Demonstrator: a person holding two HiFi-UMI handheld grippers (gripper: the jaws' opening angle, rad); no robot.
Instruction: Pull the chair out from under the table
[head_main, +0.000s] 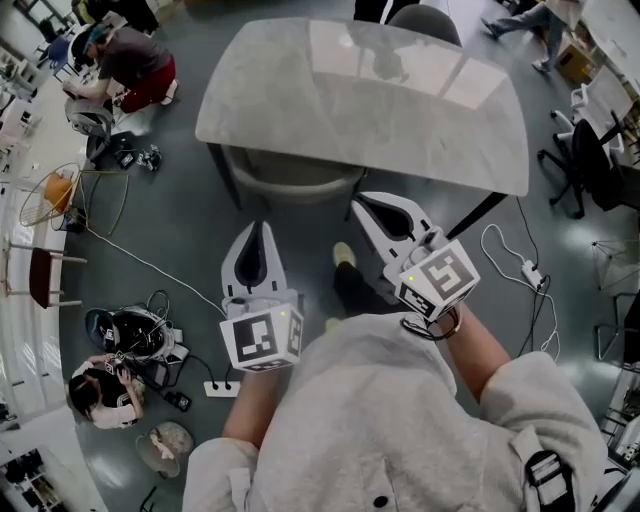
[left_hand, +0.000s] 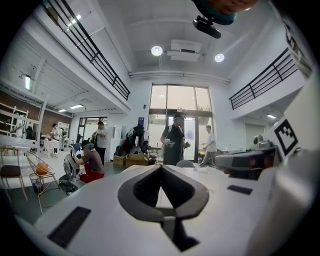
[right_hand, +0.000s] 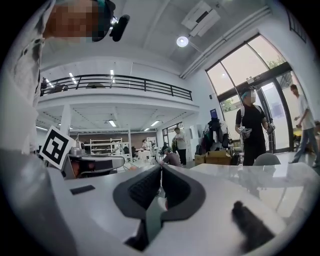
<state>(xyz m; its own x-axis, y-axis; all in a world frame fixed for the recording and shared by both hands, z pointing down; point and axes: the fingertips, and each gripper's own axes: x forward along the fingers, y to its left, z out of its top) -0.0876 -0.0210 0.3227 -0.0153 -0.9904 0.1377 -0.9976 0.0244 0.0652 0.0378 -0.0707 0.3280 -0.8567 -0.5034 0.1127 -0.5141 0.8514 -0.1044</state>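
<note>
- White-shelled left claw (head_main: 262, 228) is closed, its dark-lined jaws meeting at the tip with nothing between them. I have it pointing at the near edge of the tabletop (head_main: 400, 110).
- Right claw (head_main: 358, 203) is closed and empty too. It angles slightly leftward, with its tip near that same edge.
- Each claw carries its marker cube at the back, the left cube (head_main: 262, 340) and the right cube (head_main: 440, 278), close to my sleeves.
- Between and just beyond the two tips sits the chair (head_main: 290, 180). It is grey and tucked under the near side of the tabletop, so only its curved back rim shows. Neither claw touches it.
- From the head view the tabletop is pale and glossy, standing on dark slanted legs (head_main: 225, 178).
- A second grey chair (head_main: 425, 15) peeks out at the far side.
- On the grey floor to the right lie a white cable (head_main: 500, 255) and a black office chair (head_main: 590, 165).
- Far left, a crouching person (head_main: 130, 65) bends over gear.
- Near left, a seated person (head_main: 100, 395) is beside a power strip (head_main: 222, 387).
</note>
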